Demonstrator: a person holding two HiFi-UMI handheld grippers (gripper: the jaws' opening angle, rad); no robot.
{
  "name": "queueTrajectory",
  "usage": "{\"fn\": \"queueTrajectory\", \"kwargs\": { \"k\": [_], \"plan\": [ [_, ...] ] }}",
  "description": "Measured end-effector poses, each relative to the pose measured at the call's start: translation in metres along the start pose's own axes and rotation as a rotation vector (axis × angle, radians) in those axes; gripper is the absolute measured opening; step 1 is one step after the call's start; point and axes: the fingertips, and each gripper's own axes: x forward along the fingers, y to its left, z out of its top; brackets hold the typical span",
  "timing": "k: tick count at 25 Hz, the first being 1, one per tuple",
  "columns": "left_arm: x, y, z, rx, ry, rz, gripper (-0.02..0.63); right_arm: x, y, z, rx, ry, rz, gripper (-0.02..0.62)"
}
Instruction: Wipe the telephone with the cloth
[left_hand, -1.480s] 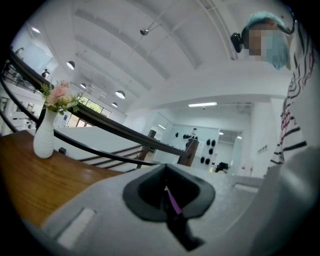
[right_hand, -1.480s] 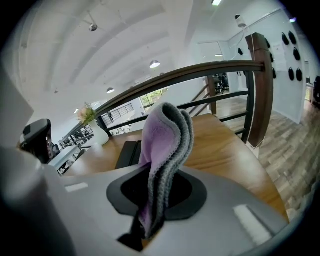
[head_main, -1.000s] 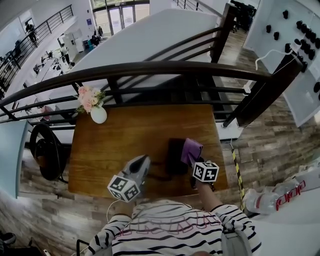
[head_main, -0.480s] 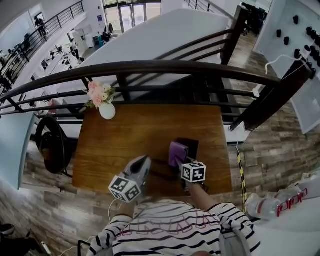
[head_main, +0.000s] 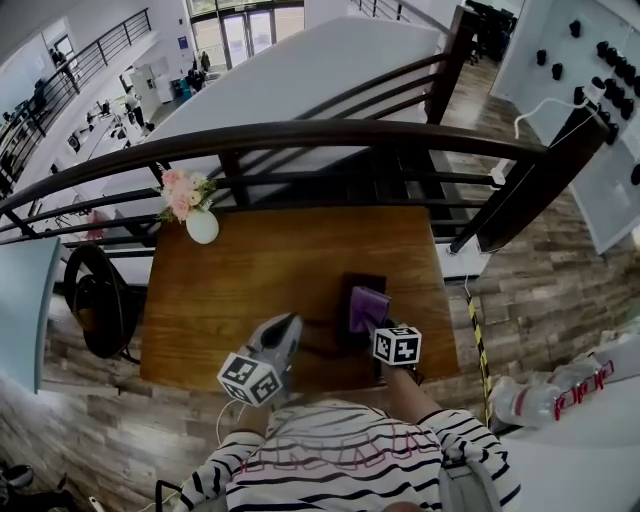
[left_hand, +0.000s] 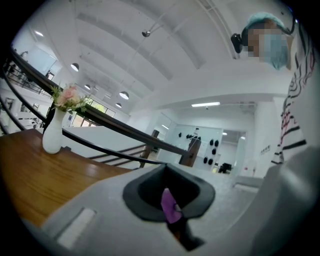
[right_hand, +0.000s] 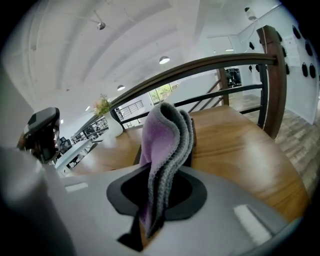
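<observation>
A black telephone (head_main: 362, 290) lies on the right part of the wooden table (head_main: 270, 260). A folded purple and grey cloth (head_main: 367, 308) rests on top of it, and my right gripper (head_main: 378, 326) is shut on the cloth from the near side. In the right gripper view the cloth (right_hand: 165, 140) rises upright out of that gripper (right_hand: 150, 215), with the telephone (right_hand: 192, 150) dark just behind it. My left gripper (head_main: 287, 324) rests near the table's front edge, left of the telephone. It (left_hand: 177, 222) looks shut and empty, with a scrap of purple showing past it.
A white vase of pink flowers (head_main: 200, 226) stands at the table's back left corner. A dark wooden railing (head_main: 300, 135) runs right behind the table. A black round object (head_main: 95, 300) sits on the floor to the left.
My right gripper swept the cloth from the telephone's right side across to its left, then back to the middle. The left gripper has stayed put.
</observation>
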Motion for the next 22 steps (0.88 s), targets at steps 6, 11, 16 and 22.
{"fn": "queueTrajectory", "kwargs": {
  "k": [6, 11, 16, 22],
  "plan": [
    [0.007, -0.012, -0.007, -0.003, 0.016, -0.03, -0.003, -0.027, -0.035, -0.007, 0.043, -0.023, -0.078, 0.052],
    [0.008, -0.022, -0.01, -0.007, 0.018, -0.053, -0.003, -0.043, -0.052, -0.012, 0.073, -0.039, -0.122, 0.052],
    [0.004, -0.025, -0.01, -0.005, 0.016, -0.049, -0.003, -0.051, -0.046, -0.011, 0.071, -0.058, -0.107, 0.052],
    [-0.007, -0.023, -0.01, -0.004, 0.008, -0.019, -0.003, -0.036, 0.011, -0.009, -0.013, -0.052, 0.033, 0.052]
  ]
}}
